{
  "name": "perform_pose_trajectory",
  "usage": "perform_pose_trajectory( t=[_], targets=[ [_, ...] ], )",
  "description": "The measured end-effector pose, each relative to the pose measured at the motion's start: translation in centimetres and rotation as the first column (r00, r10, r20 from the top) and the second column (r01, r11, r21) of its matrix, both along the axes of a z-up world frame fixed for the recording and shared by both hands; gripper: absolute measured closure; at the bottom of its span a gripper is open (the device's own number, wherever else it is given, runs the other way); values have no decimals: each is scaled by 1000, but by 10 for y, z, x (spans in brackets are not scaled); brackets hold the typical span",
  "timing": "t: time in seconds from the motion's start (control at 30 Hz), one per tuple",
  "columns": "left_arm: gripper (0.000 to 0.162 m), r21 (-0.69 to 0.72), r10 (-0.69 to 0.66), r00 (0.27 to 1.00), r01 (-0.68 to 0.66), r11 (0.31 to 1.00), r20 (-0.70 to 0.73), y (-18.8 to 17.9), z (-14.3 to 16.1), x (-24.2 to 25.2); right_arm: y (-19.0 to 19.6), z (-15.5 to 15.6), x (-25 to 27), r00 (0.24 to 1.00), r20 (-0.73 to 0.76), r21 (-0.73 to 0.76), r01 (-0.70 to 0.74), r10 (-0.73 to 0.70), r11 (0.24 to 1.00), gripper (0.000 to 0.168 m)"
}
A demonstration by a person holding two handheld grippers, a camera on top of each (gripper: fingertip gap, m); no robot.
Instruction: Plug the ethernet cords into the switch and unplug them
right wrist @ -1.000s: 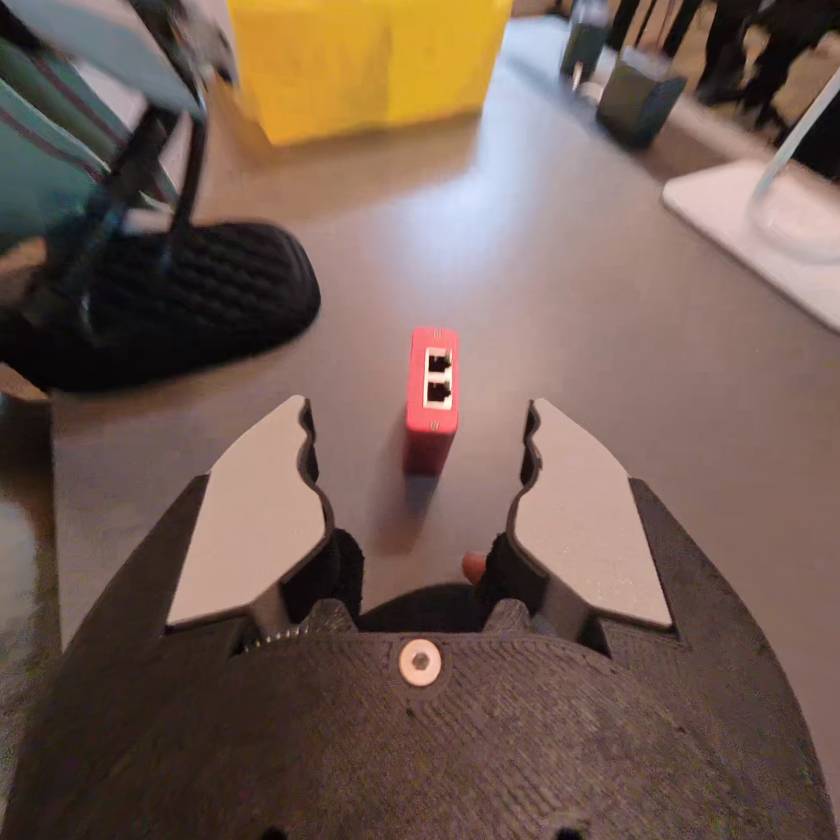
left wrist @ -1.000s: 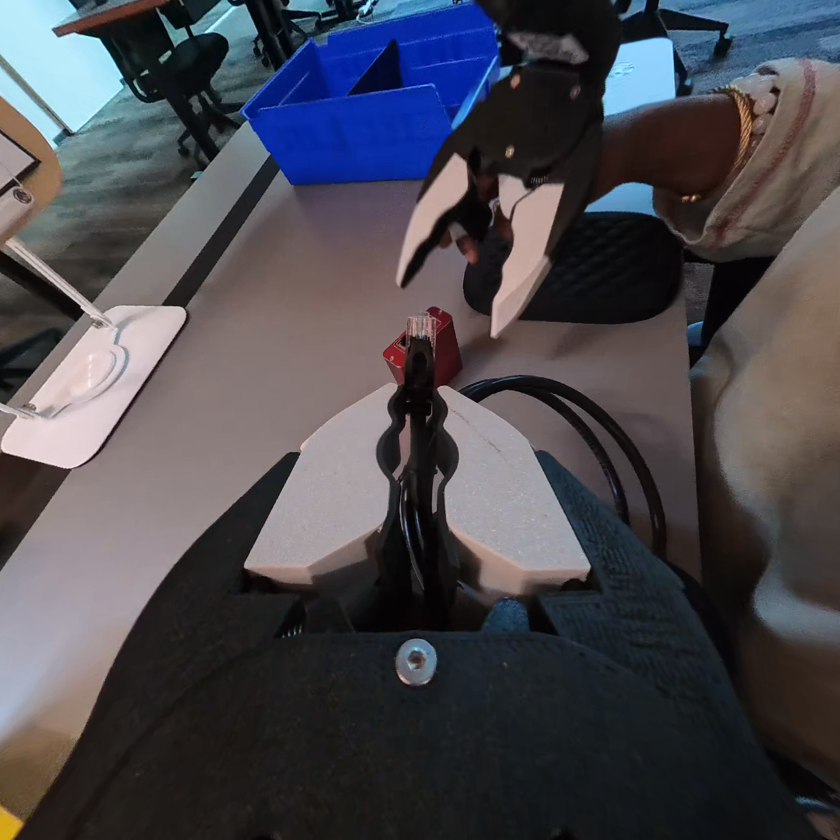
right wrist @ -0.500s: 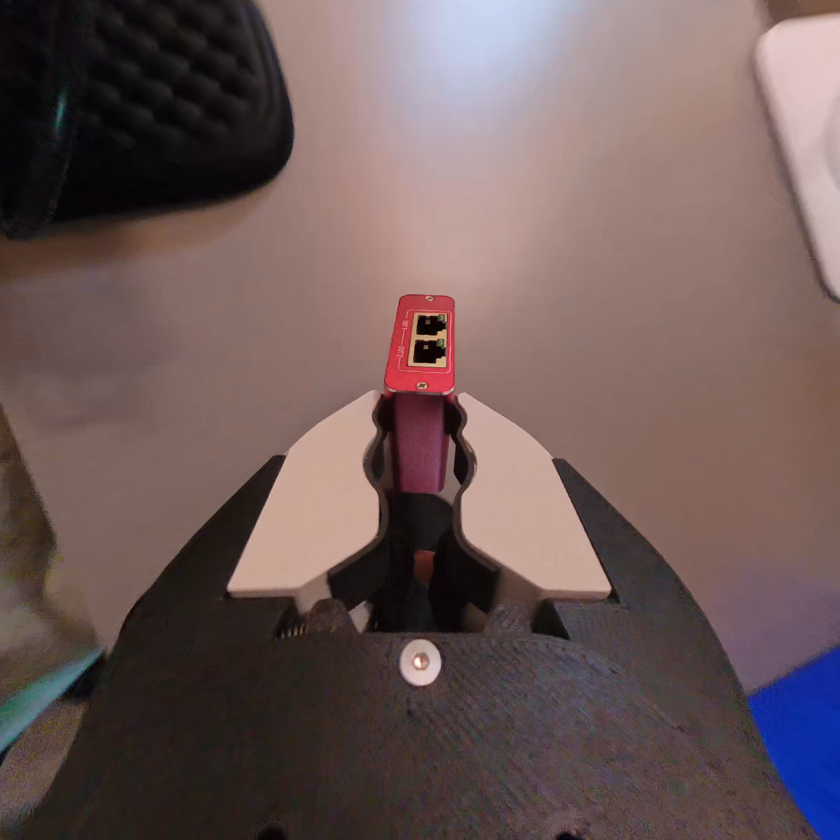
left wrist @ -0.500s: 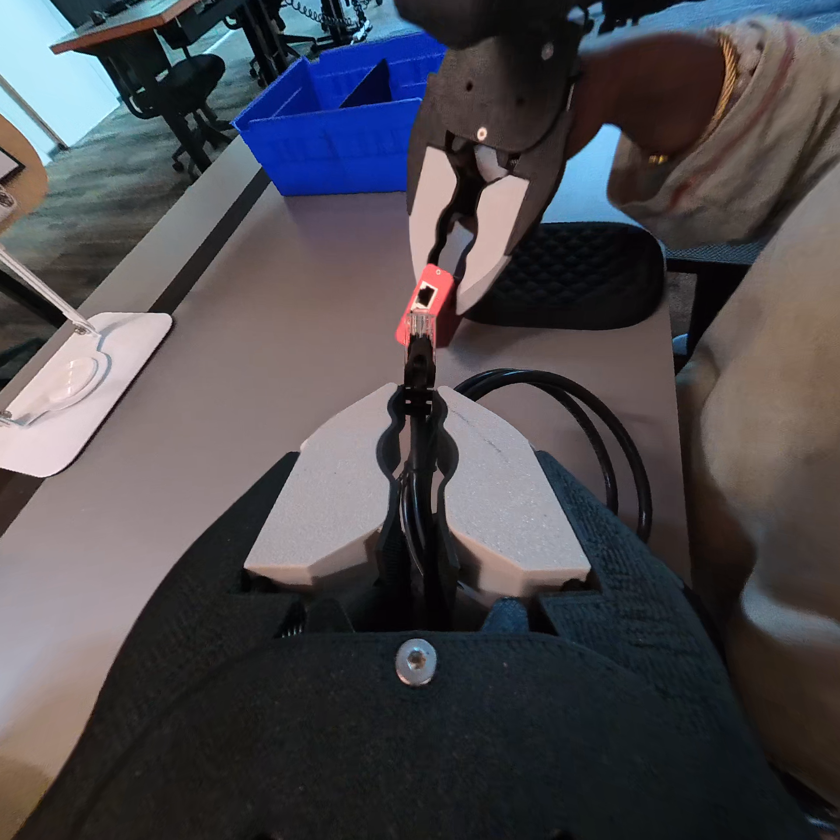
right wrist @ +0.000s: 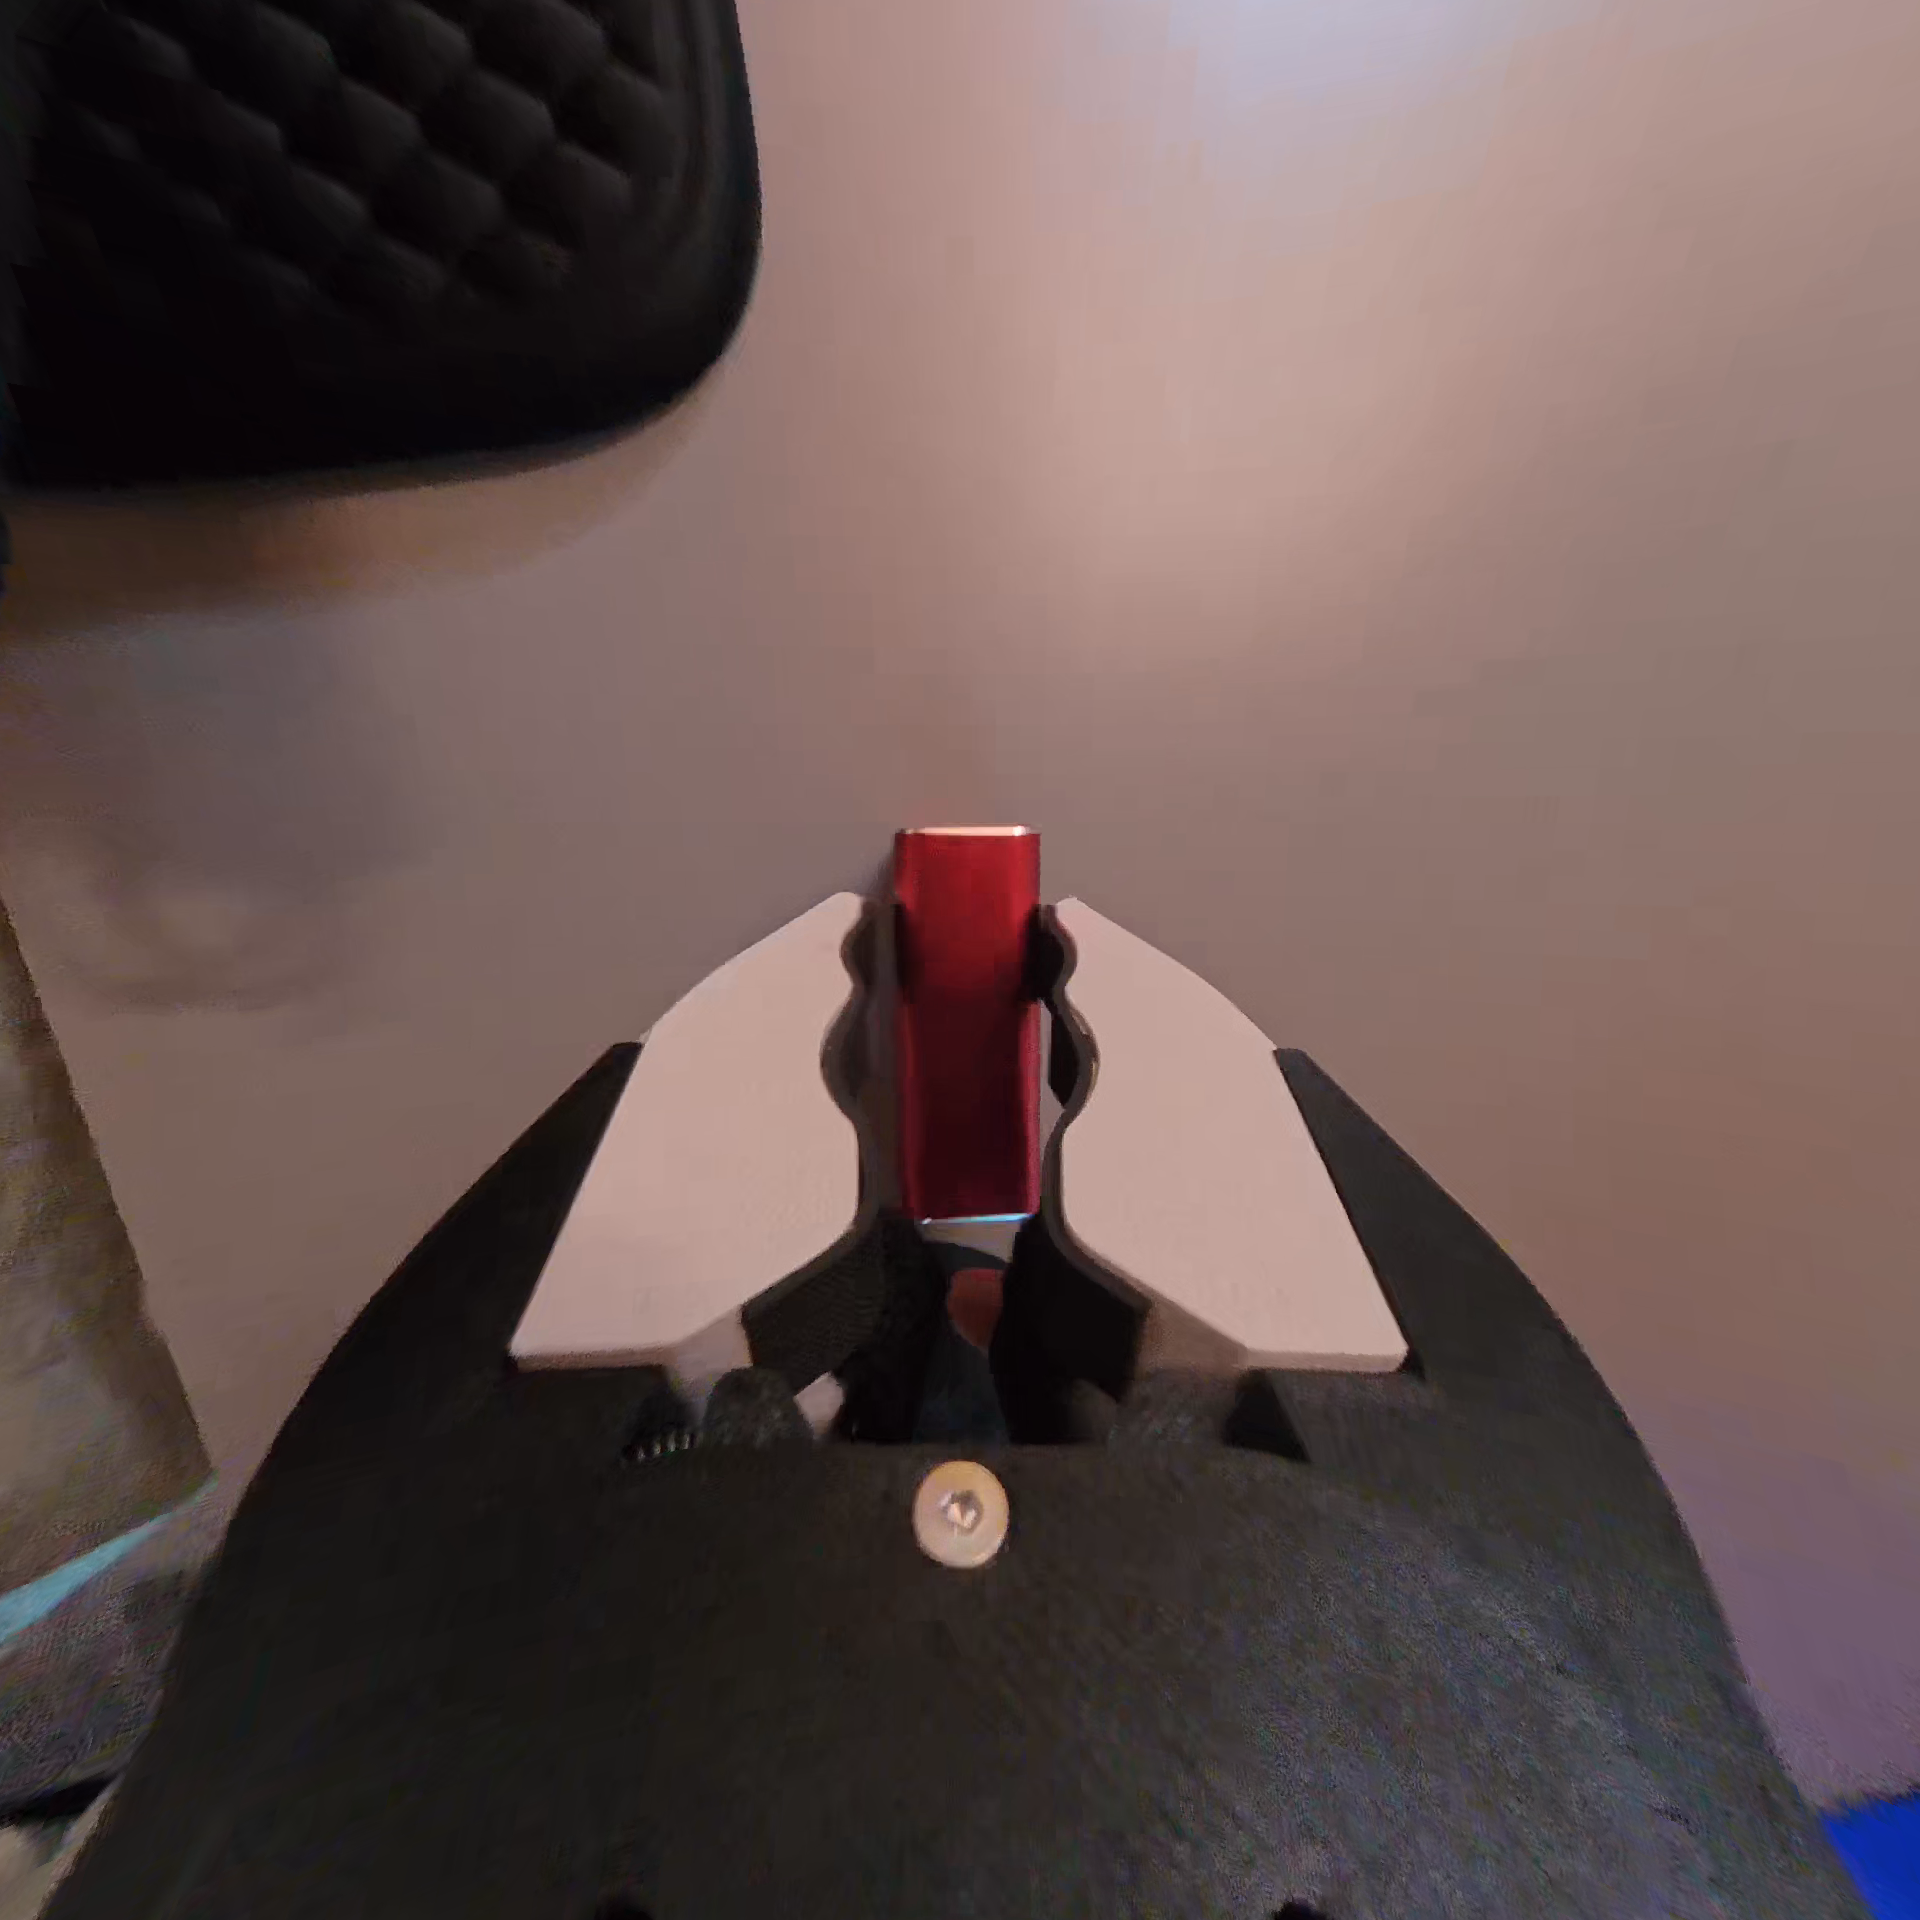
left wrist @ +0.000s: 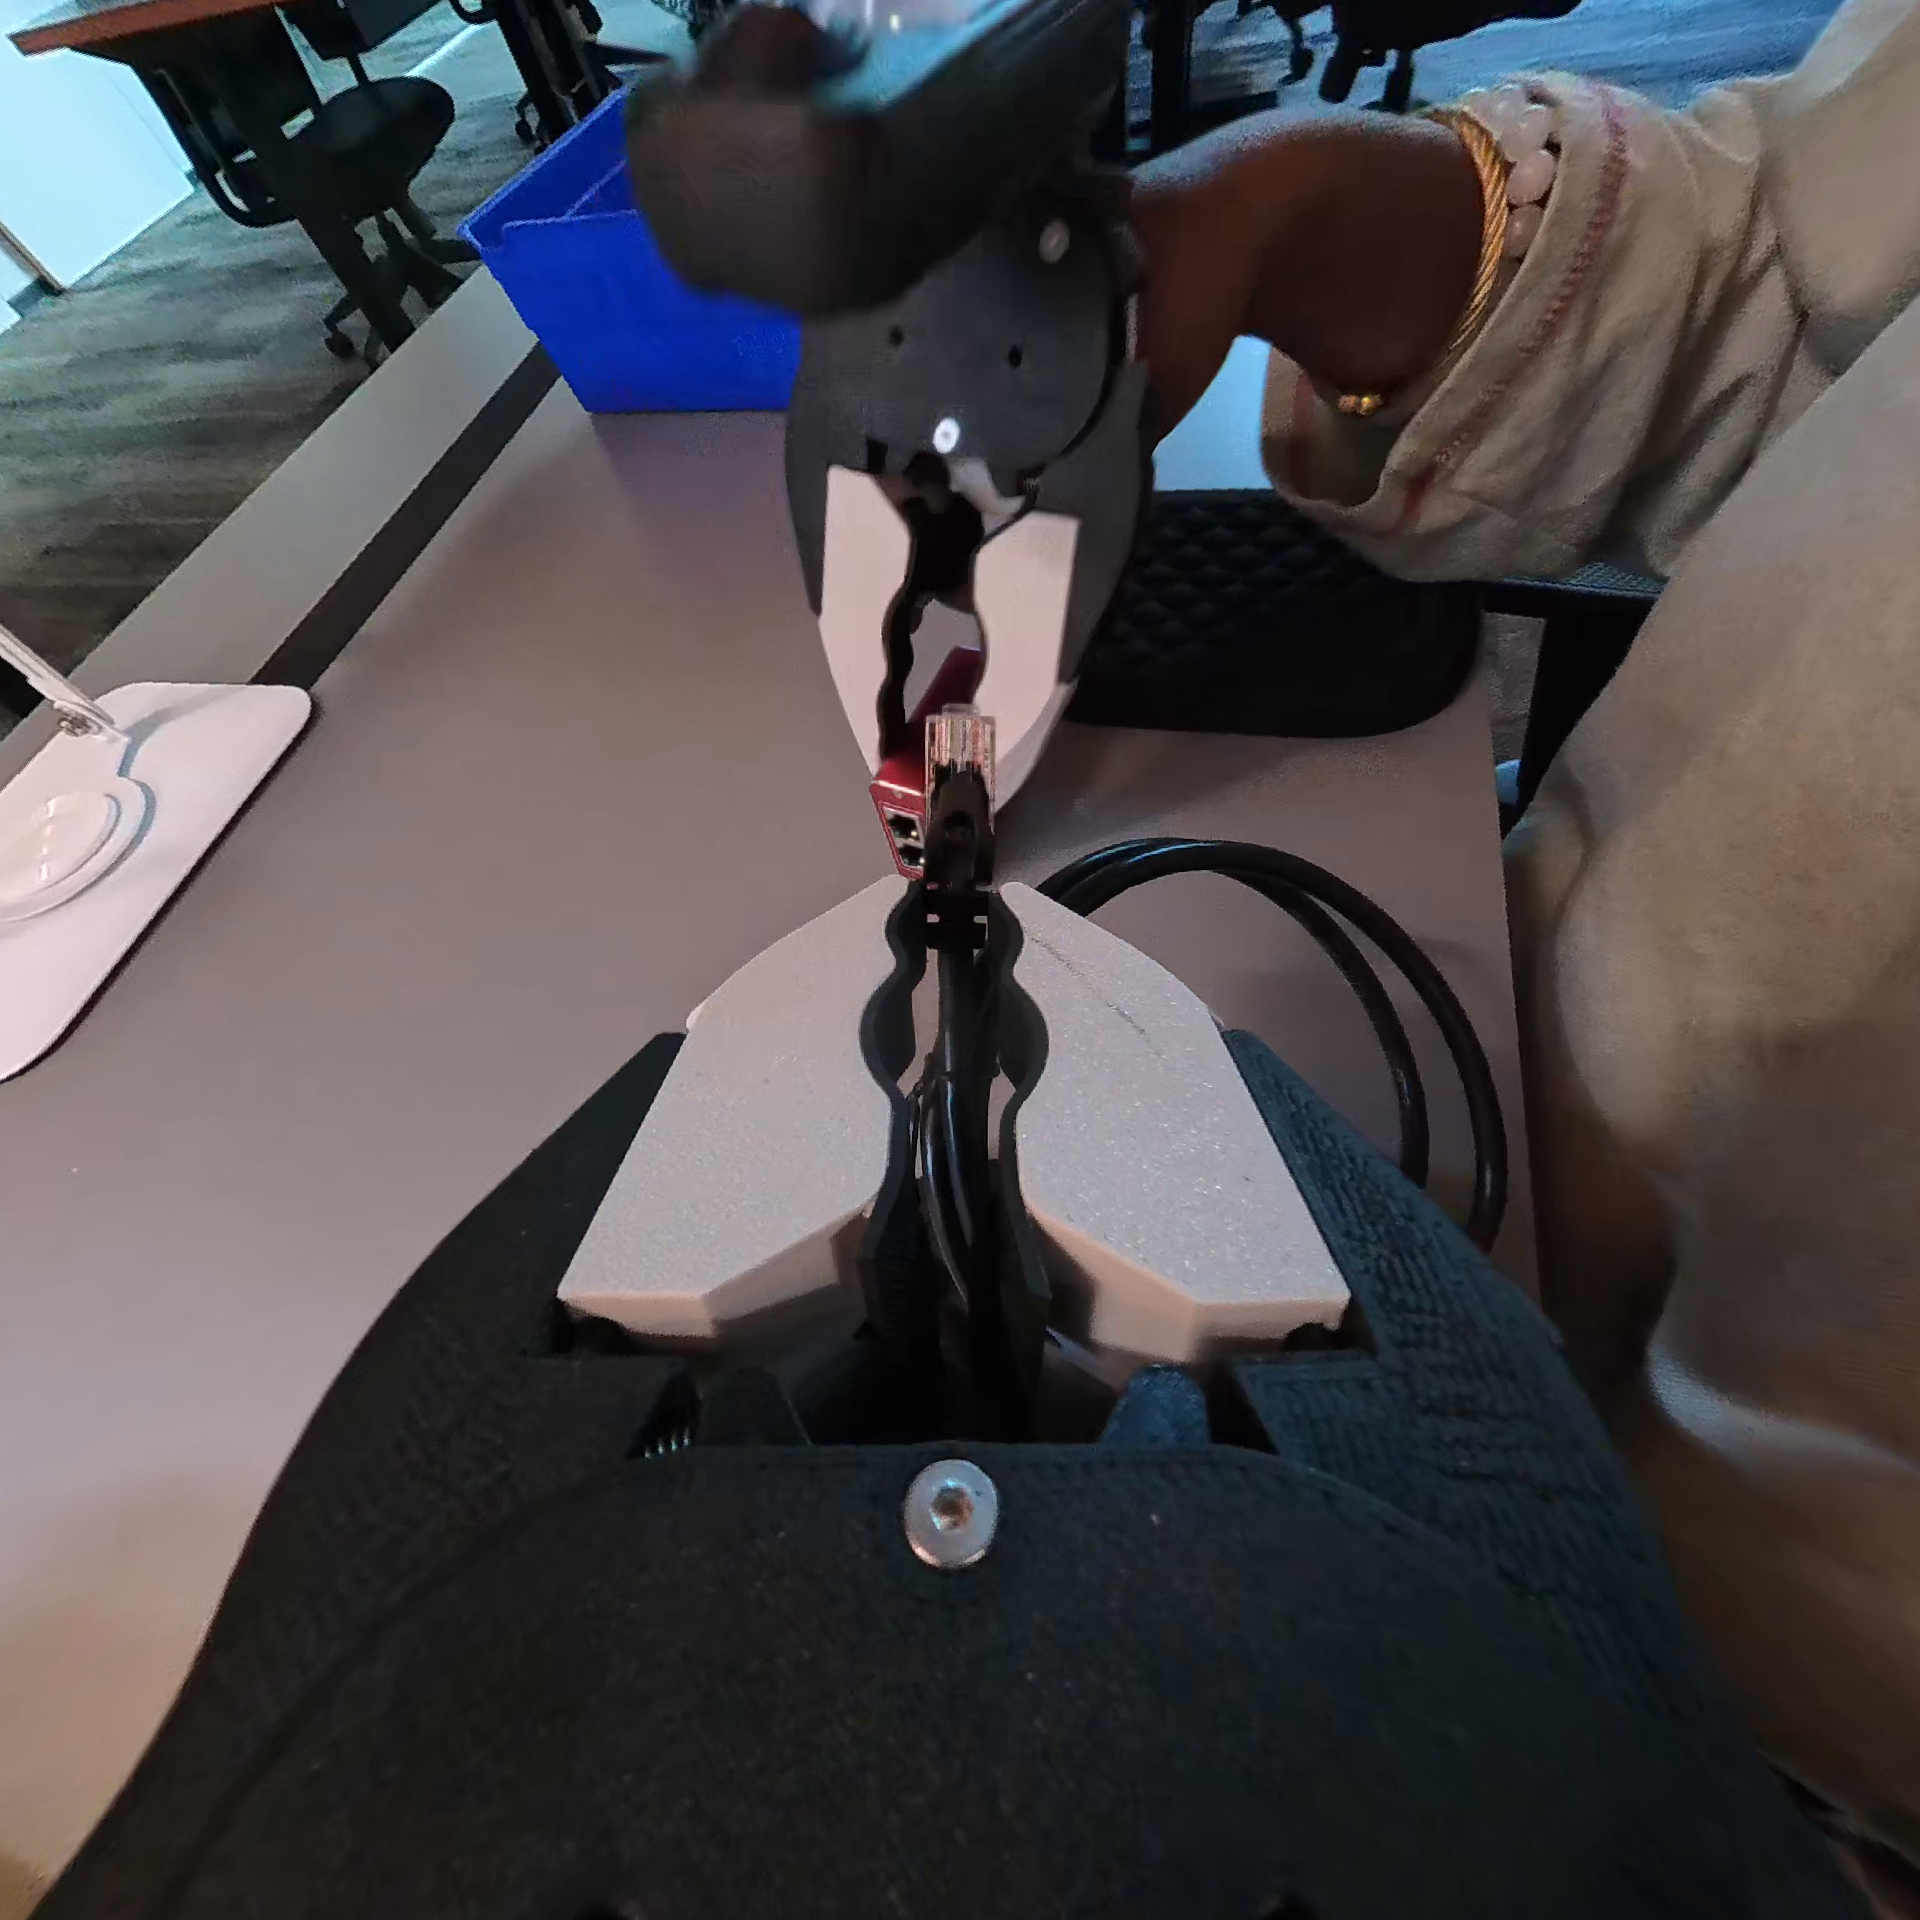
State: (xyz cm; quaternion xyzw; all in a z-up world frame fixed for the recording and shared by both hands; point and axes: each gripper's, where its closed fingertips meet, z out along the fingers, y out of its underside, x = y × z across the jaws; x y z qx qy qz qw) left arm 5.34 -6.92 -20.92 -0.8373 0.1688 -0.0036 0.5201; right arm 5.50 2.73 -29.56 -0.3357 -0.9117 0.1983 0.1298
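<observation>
The small, rigid red switch [right wrist: 968, 1023] was clamped by its sides in the right gripper [right wrist: 966, 914], the stiff-plugged ethernet cord [left wrist: 961, 821] pinched behind its plug in the left gripper [left wrist: 951, 904].

table [left wrist: 436, 935] open L | cable loop [left wrist: 1382, 997], black pad [left wrist: 1278, 623] block R

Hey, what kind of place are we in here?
Most likely an open-plan office or lab: rolling office chairs beside dark-legged desks on carpet, a long grey worktable, and a blue storage bin on it.
</observation>
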Motion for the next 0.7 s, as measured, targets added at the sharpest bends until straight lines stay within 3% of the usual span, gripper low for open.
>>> perform_pose_trajectory(
  t=[0.13,0.2,0.3,0.5,0.7],
  targets=[
    [151,-7,0,1000,1,1000,14,1,-4,-2,9,11,6,984,-176,-238,-21,-21,971,103],
    [151,-8,-2,1000,2,1000,17,2,-4,-2,22,9,7,974,-217,-320,-13,-60,947,96],
    [151,-15,1,1000,-1,1000,14,3,-5,-3,24,2,9,982,-174,-398,3,-79,917,99],
    [151,-42,19,1000,-18,999,24,6,-11,-4,10,-11,0,986,-168,-349,-40,-21,936,112],
    [151,-93,23,1000,-21,995,18,8,-22,-5,1,-1,-6,990,-134,-297,-71,32,952,113]
  ],
)
